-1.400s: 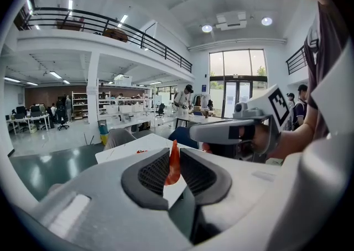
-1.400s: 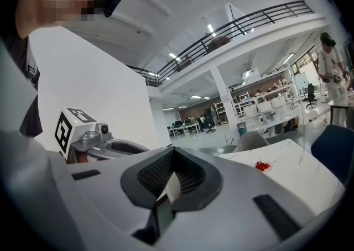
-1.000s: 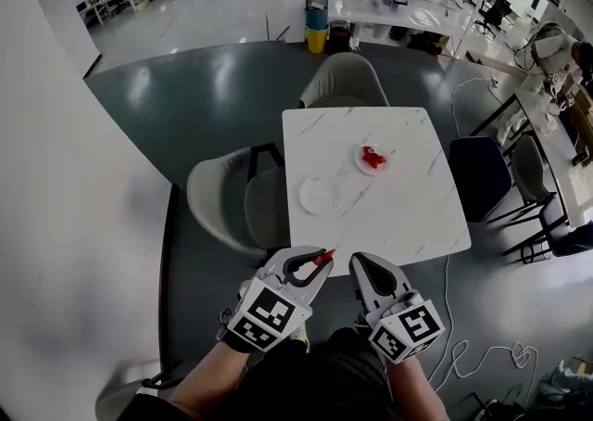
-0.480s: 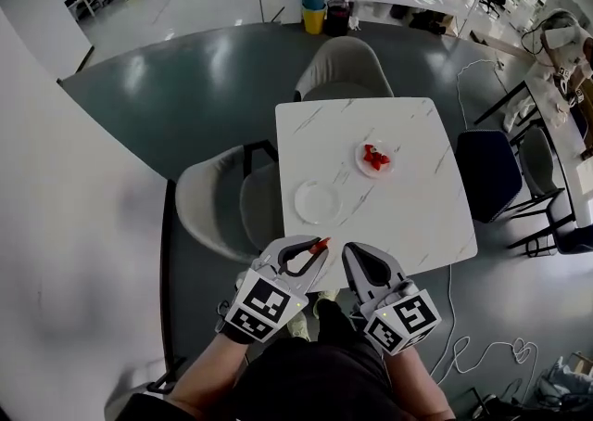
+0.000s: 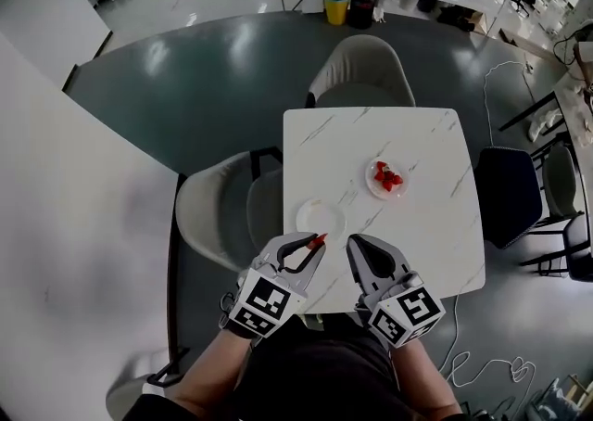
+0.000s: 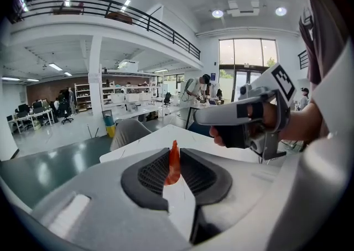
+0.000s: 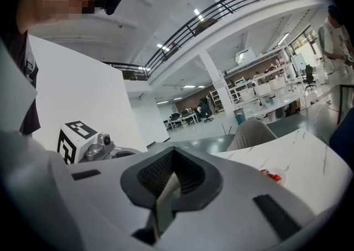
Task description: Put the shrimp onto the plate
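My left gripper [image 5: 318, 242] is shut on a small orange-red shrimp [image 6: 173, 162], whose tip sticks out past the jaws [image 5: 318, 241]. It hovers at the near edge of the white marble table [image 5: 417, 224], just in front of an empty white plate [image 5: 320, 217]. A second white plate [image 5: 386, 178] further back holds several red shrimp [image 5: 389, 177]; these also show at the right of the right gripper view as shrimp [image 7: 270, 176]. My right gripper [image 5: 354, 245] is shut with nothing between its jaws, beside the left one.
A beige chair [image 5: 361, 76] stands at the table's far side and another [image 5: 218, 210] at its left. A dark blue chair [image 5: 508, 195] sits to the right. White cable [image 5: 482, 368] lies on the grey floor at the lower right.
The table and plates have drawn closer and shifted right in the head view. Both grippers now reach the table's near edge, the left still pinching the shrimp.
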Tool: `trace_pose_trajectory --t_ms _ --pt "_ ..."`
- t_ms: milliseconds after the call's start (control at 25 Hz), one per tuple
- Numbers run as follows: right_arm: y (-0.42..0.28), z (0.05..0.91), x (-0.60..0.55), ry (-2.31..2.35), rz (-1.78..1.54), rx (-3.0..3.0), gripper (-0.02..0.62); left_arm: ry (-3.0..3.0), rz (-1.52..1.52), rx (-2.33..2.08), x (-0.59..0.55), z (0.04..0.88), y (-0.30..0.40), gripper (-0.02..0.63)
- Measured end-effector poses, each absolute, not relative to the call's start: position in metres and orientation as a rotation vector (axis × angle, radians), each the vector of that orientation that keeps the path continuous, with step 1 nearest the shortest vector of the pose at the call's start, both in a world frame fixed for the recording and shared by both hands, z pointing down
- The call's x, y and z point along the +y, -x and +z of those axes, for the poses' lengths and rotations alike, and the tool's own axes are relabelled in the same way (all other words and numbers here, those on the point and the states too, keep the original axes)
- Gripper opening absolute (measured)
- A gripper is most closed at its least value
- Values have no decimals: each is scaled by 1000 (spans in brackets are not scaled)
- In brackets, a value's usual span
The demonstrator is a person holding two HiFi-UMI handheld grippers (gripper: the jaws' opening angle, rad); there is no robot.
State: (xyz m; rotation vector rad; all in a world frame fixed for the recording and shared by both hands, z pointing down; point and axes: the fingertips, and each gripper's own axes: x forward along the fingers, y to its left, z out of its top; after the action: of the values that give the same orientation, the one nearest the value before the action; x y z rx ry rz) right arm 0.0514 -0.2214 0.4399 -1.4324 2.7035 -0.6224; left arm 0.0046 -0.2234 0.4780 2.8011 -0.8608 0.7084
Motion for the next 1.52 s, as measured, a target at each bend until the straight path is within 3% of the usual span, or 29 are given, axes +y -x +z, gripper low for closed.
trace_pose_trajectory --t_ms 1000,1520 --pt "-41 597 -282 1614 -754 2599 2 -2783 1077 -571 -297 685 -24 64" --pt "-58 635 -286 1663 -778 2538 2 -2744 1338 -419 -299 760 -33 64"
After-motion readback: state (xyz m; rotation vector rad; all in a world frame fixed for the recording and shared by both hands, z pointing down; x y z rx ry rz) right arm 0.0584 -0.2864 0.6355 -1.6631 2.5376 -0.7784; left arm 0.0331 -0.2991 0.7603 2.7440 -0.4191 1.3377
